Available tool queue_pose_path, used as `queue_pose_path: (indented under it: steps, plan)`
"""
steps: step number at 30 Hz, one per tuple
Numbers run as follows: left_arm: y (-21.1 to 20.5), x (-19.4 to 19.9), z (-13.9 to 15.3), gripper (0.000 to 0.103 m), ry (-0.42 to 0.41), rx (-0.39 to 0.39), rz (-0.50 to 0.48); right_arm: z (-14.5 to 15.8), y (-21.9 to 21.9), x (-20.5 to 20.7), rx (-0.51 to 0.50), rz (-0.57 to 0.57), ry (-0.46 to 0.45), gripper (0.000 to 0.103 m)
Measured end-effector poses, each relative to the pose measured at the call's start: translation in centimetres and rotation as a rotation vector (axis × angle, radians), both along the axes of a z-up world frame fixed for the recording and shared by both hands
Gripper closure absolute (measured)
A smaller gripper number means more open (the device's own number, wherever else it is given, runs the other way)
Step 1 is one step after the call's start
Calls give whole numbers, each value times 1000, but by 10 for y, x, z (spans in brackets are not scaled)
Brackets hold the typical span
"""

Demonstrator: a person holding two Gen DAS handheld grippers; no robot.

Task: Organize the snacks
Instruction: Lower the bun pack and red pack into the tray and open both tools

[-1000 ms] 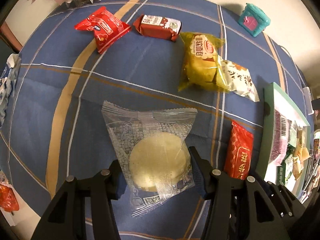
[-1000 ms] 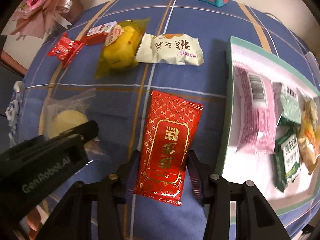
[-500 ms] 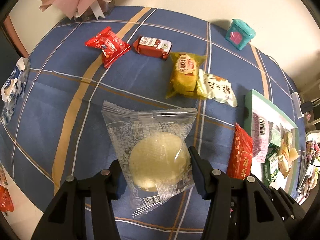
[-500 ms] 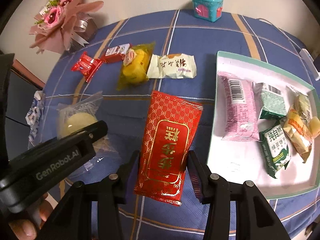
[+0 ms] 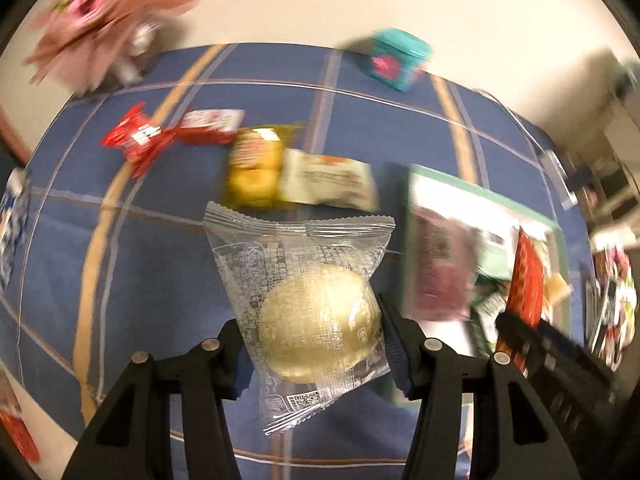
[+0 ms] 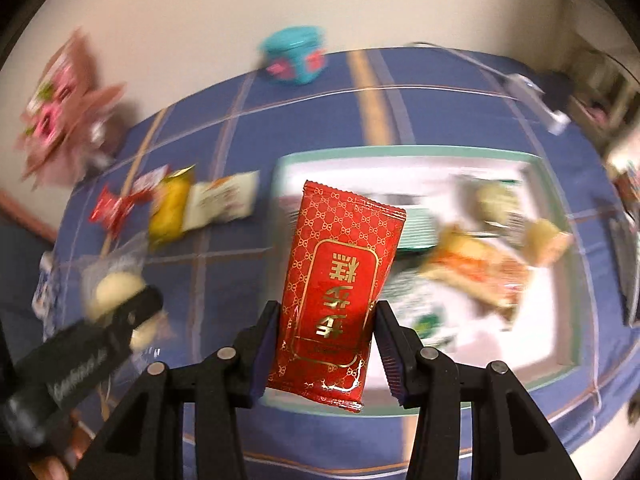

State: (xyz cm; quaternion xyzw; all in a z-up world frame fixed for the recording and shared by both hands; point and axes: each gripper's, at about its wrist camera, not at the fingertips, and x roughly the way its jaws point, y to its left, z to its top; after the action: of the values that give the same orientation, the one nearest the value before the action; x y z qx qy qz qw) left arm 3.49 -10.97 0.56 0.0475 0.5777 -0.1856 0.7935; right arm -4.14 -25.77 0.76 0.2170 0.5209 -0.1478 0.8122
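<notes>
My left gripper point(image 5: 316, 344) is shut on a clear packet with a round pale cake point(image 5: 316, 320), held above the blue cloth. My right gripper point(image 6: 326, 346) is shut on a red foil packet point(image 6: 340, 280) with gold print, held up over the white tray point(image 6: 556, 344) with a green rim. The tray holds several snack packets. In the left wrist view the tray point(image 5: 420, 184) lies to the right, with the red packet point(image 5: 528, 276) over it. Loose on the cloth are a yellow packet point(image 5: 252, 172), a white packet point(image 5: 328, 180) and two red ones point(image 5: 136, 140).
A teal box point(image 5: 396, 58) stands at the far edge of the table. A pink bouquet point(image 5: 100, 20) sits at the far left corner. A blue-and-white packet point(image 5: 12, 216) lies at the left edge. Clutter shows beyond the tray on the right.
Both grippers have lifted higher with their packets and swung right toward the tray. The red packet now hangs over the tray. The views are blurred from motion.
</notes>
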Motion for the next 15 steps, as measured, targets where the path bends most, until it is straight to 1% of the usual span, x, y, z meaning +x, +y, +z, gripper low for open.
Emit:
queue_pose_path:
  steps: [3,7,9,13,15]
  plan:
    - [-32,-17,-1,47,-5,18,-85,0,-31,-11,-35,-95,19,54]
    - [-71,-41,-5,46,-13,46,-199,-5,-71,-28,-36,-229,43,53]
    - [-86,-51,-7,46,-19,66,-245,-7,-85,-36,-42,-262,57,53]
    - [-98,-58,-12,46,-15,81,-272,-11,-104,-46,-31,-308,74,53]
    - [-102,-59,-14,46,-11,88,-275,-15,-106,-46,-28,-320,80,53]
